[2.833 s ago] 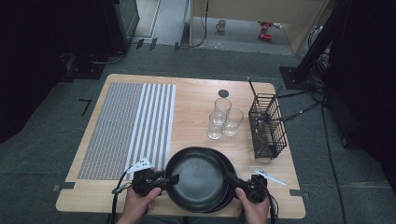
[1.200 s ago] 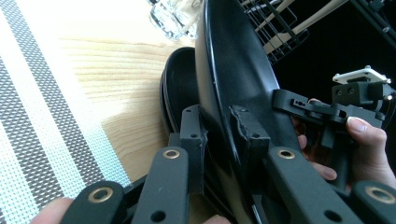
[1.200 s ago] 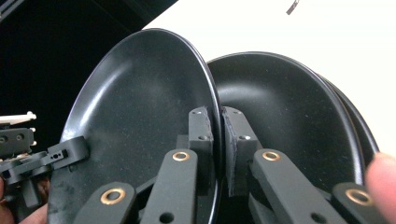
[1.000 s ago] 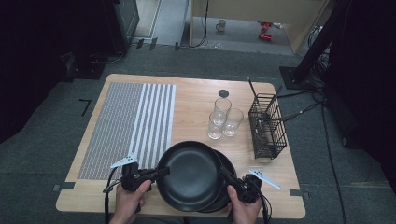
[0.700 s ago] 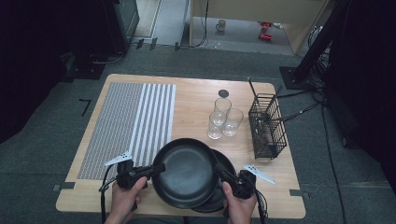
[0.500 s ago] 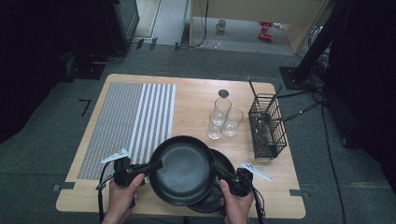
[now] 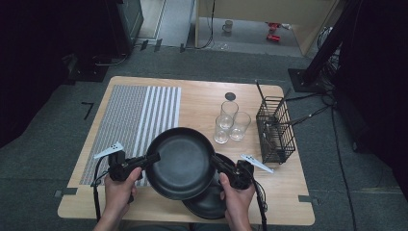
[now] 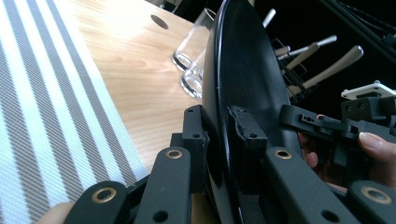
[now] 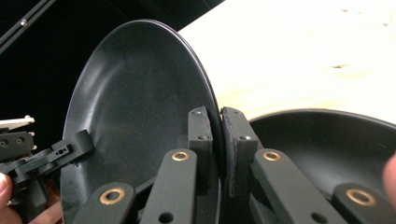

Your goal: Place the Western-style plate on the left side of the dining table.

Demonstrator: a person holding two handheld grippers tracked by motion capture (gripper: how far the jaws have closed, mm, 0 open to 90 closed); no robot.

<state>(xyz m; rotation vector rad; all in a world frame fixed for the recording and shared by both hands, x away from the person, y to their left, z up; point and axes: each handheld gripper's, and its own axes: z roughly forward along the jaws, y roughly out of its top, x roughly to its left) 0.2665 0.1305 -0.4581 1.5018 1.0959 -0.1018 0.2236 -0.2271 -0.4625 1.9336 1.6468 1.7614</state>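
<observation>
A black plate (image 7: 180, 163) hangs above the table's near edge, carried by both grippers. My left gripper (image 7: 155, 158) is shut on its left rim and my right gripper (image 7: 215, 161) on its right rim. A second black plate (image 7: 209, 204) lies on the table beneath it, partly covered. In the left gripper view the raised plate (image 8: 243, 60) stands edge-on between the pads of the left gripper (image 8: 219, 123). In the right gripper view the right gripper (image 9: 218, 126) pinches the plate's (image 9: 135, 93) rim, with the lower plate (image 9: 327, 144) behind.
A grey striped mat (image 7: 134, 120) covers the left of the wooden table (image 7: 202, 96). Three drinking glasses (image 7: 231, 122) stand just beyond the raised plate. A wire basket (image 7: 275, 130) with utensils is at the right. A small black disc (image 7: 231, 96) lies farther back.
Both hands have lifted the upper plate off the lower one and carried it left and a little up. The lower plate has stayed in place.
</observation>
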